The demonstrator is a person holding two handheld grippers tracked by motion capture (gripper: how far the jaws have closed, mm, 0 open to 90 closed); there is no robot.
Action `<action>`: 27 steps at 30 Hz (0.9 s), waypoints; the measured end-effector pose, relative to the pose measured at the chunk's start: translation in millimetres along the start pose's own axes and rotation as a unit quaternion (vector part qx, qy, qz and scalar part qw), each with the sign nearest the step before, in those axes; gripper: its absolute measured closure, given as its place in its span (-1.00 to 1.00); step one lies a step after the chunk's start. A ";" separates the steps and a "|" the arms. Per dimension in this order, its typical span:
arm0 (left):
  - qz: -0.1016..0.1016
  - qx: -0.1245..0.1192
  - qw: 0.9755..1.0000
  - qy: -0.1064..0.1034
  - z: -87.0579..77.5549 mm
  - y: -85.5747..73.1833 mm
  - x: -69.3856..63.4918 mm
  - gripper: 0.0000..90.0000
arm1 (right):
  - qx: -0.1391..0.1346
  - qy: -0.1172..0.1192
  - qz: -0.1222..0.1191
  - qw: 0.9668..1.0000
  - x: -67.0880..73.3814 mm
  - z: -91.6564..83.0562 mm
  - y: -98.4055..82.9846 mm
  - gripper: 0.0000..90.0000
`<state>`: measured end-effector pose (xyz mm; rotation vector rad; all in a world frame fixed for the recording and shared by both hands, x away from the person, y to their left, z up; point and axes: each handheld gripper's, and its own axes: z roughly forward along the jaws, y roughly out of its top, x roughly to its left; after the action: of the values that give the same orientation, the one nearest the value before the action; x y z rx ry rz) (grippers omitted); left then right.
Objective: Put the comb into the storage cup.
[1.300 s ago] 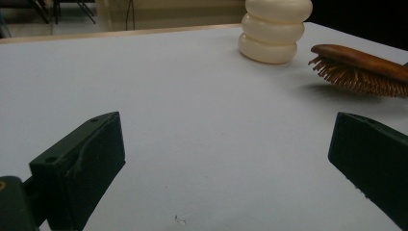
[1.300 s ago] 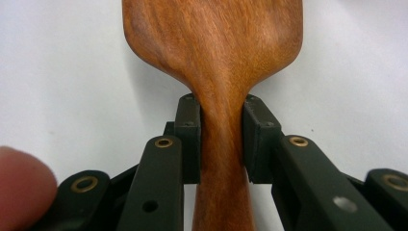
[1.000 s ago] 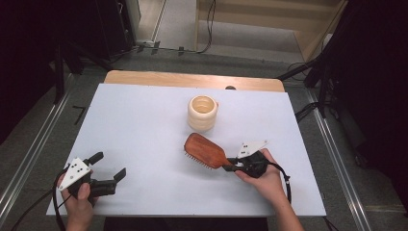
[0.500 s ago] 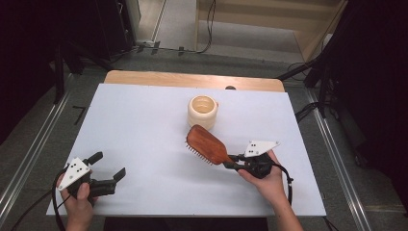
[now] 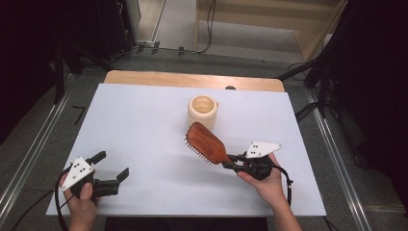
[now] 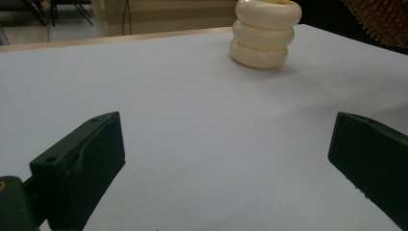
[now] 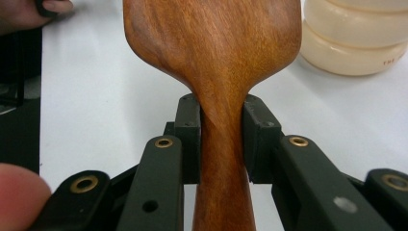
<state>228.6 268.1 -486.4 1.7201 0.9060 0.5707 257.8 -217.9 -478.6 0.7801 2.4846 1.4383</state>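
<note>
- Your right gripper [image 5: 234, 162] is clamped on the neck of the wooden hairbrush [image 5: 207, 143]; the right gripper view shows both pads squeezing the handle [image 7: 223, 144] just below the paddle.
- Brush sits right of the table's middle, toward the near edge. Head tilted up, bristles facing down-left, and it looks lifted clear of the table [image 5: 144, 120], though the high view doesn't settle that.
- Cream ribbed cup [image 5: 202, 111] stands upright just beyond the brush head, near the far edge's middle. Apart from the brush, but close.
- Likely step: carry the brush to the cup and stand it in. Judgement only.
- Grip is at the neck, so the heavy head hangs out front. Keep the squeeze firm and move slowly; a quick wrist turn could let it pivot between the pads.
- If it goes in handle first, you hold the wrong end. Regrip on the table or hand over rather than forcing it.
- Come in from above the cup mouth, not from the side. The cup looks light and a bump from the head could tip or shove it.
- Your left gripper [image 5: 114, 173] rests at the near left corner, jaws spread wide, holding nothing. It is well apart from the cup; bring it over to steady the cup wall if needed.
</note>
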 end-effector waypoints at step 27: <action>0.000 -0.022 0.996 -0.090 48.4 48.5 -85.0 -1.00 | -0.076 -0.009 0.006 0.997 17.6 9.4 1.9 0.56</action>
<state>228.1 164.7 -451.5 1.7013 0.7616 0.4251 247.2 -201.0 -479.9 0.7766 2.3276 1.5948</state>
